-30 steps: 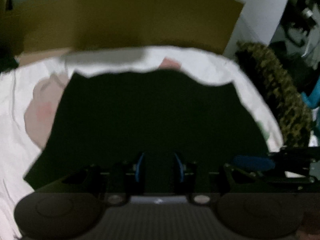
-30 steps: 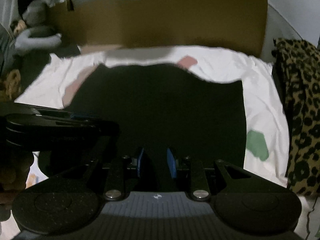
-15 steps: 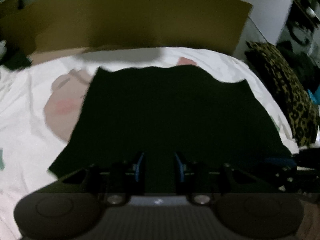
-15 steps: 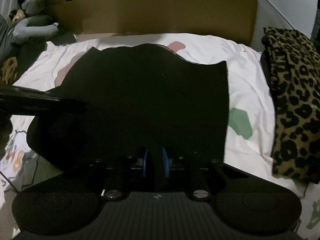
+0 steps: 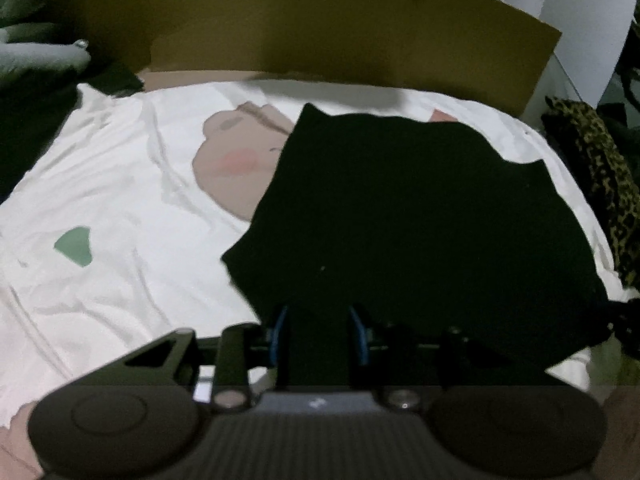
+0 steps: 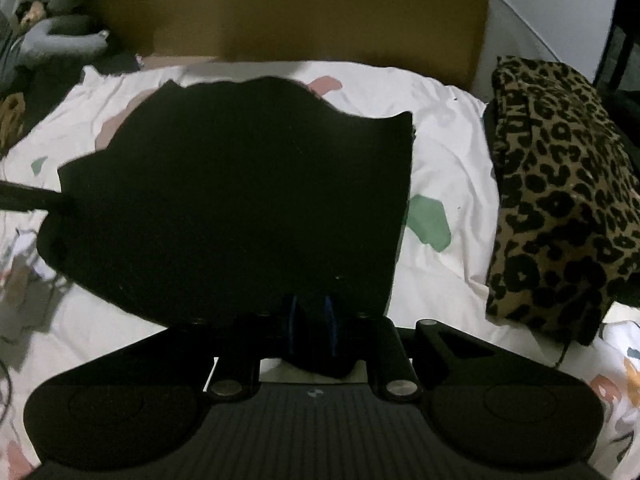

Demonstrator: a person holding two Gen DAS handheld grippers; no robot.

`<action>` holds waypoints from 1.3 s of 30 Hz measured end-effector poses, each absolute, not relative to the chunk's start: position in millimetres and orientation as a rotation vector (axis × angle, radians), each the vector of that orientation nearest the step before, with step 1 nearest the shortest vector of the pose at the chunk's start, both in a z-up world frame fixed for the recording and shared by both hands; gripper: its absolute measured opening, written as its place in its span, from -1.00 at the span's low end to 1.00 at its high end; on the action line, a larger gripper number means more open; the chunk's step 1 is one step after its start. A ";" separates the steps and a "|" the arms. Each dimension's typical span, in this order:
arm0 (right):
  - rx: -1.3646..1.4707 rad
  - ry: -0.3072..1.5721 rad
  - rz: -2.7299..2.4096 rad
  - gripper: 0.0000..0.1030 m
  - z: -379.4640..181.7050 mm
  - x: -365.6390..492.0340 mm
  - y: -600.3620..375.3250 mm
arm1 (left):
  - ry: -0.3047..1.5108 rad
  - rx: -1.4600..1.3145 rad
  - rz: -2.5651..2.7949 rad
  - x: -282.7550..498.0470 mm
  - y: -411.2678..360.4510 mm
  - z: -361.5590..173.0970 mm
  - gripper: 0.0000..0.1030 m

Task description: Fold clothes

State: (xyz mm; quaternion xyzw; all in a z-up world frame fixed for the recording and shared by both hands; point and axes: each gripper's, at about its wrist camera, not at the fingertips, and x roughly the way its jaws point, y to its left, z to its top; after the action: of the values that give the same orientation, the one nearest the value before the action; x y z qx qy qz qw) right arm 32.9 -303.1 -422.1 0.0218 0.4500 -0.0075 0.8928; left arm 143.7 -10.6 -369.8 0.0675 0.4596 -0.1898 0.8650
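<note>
A black garment [image 5: 420, 220] lies spread on the white printed bed sheet [image 5: 120, 184], with its far edge wavy and its corners pointed. My left gripper [image 5: 318, 332] is at the garment's near left corner. Black cloth fills the gap between its blue pads. In the right wrist view the same garment [image 6: 248, 192] covers the middle of the sheet [image 6: 452, 152]. My right gripper [image 6: 311, 320] is shut on the near edge by the right corner, and a bunch of cloth hangs behind its narrow-set pads.
A brown cardboard sheet [image 5: 320, 32] stands along the far side of the bed. A folded leopard-print cloth [image 6: 560, 200] lies at the right edge of the bed. A grey stuffed toy [image 6: 60, 36] sits at the far left.
The garment, held up and filling the views a second ago, has come down flatter on the sheet. My right gripper's pads have drawn closer together. The left view has swung left.
</note>
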 end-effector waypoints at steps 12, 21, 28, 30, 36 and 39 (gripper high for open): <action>0.098 0.941 0.009 -0.58 -419.5 32.7 -311.5 | 1.023 0.131 -0.354 124.9 9.8 -378.4 -0.30; 0.068 0.942 0.009 -0.58 -408.5 17.6 -308.5 | 0.975 0.136 -0.405 123.6 -5.1 -369.9 -0.32; 0.074 0.977 0.009 -0.58 -423.4 23.6 -309.7 | 1.002 0.134 -0.447 124.0 -17.1 -384.9 -0.31; 0.073 0.978 0.010 -0.58 -423.7 23.1 -310.9 | 1.010 0.132 -0.438 125.5 -10.5 -393.6 -0.30; 0.067 0.992 -0.025 -0.56 -424.4 19.4 -317.3 | 1.012 0.180 -0.426 125.8 -1.0 -397.8 -0.23; 0.080 1.000 -0.033 -0.55 -424.2 18.8 -319.5 | 1.021 0.190 -0.418 123.8 0.7 -395.7 -0.23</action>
State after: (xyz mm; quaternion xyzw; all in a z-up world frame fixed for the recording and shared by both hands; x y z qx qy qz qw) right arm 18.8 -319.5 -424.2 0.0384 0.4794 -0.0160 0.8766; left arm 123.8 0.7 -395.7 0.0902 0.4843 -0.1985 0.8473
